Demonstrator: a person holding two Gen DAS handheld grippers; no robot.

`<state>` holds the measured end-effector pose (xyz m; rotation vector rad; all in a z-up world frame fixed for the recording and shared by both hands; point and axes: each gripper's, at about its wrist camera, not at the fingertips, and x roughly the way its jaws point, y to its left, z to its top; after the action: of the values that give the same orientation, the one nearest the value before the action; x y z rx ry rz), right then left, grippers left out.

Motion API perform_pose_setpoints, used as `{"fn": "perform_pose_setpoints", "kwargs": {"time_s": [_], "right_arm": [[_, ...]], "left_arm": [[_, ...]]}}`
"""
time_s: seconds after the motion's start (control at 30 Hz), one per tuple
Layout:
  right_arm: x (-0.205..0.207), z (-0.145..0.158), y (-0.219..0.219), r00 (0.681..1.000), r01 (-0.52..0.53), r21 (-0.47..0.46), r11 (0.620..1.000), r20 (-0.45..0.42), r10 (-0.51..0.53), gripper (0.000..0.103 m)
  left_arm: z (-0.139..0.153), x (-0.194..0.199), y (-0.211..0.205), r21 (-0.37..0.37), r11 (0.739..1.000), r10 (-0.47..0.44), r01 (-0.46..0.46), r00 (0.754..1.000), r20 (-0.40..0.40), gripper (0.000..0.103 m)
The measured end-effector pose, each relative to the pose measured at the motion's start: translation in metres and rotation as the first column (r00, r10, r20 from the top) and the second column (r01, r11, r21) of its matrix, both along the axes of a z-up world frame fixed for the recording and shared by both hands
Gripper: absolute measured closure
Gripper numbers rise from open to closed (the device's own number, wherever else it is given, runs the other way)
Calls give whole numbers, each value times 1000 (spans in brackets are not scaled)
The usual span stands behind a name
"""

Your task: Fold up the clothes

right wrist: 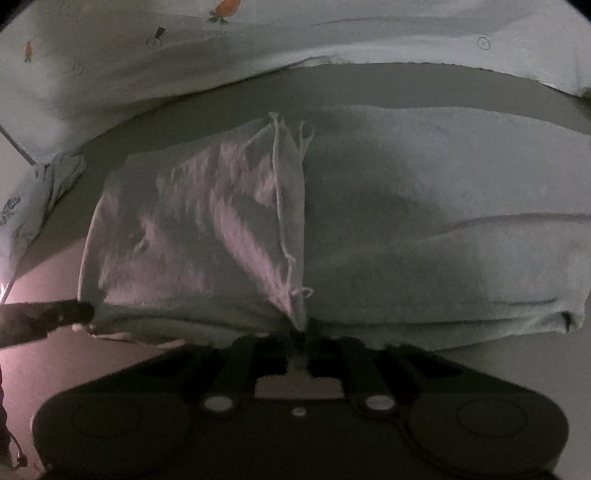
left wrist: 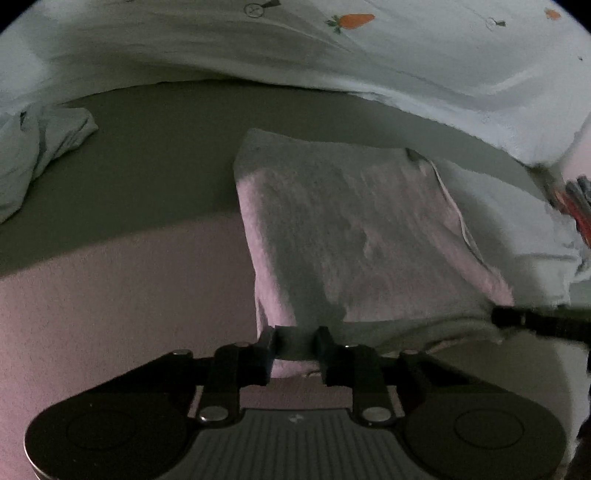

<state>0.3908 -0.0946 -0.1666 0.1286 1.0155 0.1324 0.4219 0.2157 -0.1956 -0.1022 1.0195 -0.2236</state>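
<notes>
In the left wrist view, a crumpled pale garment (left wrist: pixel 40 147) lies at 9 o'clock on the grey bed surface (left wrist: pixel 155 155), well apart from everything else. At the centre lies the folded towel (left wrist: pixel 354 229), pale with a rough texture, its near edge reaching down toward 6 o'clock. The left gripper (left wrist: pixel 297 350) sits at 6 o'clock and its two fingers are pressed on the near left corner of the towel, so a small piece of the cloth is pinched between them. Across the top, from 10 to 2 o'clock, a white sheet with a carrot print (left wrist: pixel 351 20) is spread in soft folds. At 3 o'clock the dark tip of the other tool (left wrist: pixel 535 321) touches the near right edge of the towel.

In the right wrist view, the left tool appears as a dark bar at 9 o'clock, touching the towel's left corner. The towel (right wrist: pixel 424 206) fills the middle, and a folded upper layer (right wrist: pixel 207 229) with a frayed hem and loose threads covers its left half. The right gripper (right wrist: pixel 301 339) is at 6 o'clock; its fingers are close together and they pinch the towel's near edge just under the frayed hem. The carrot sheet (right wrist: pixel 110 66) runs along the top from 10 to 1 o'clock.
</notes>
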Motion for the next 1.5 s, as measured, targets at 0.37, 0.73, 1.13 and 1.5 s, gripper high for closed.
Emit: {"fn": "perform_pose_setpoints", "kwargs": {"time_s": [0.37,0.73,1.13,1.5], "right_arm": [[76,11,-12,993,61,125,990,93,-73,40],[156,-9,18,996,-29,124,992,87,19,99],[133,26,82,952,-128,-198,972,251,176,39],[134,31,155,934,-328,-1,945,147,325,40]], "left_arm": [[11,51,44,-114,980,172,-166,984,44,39],[-4,110,12,-77,994,80,-76,995,53,39],[-7,104,22,-113,987,119,-115,992,31,36],[-8,22,42,-227,968,88,-102,994,-68,34]]}}
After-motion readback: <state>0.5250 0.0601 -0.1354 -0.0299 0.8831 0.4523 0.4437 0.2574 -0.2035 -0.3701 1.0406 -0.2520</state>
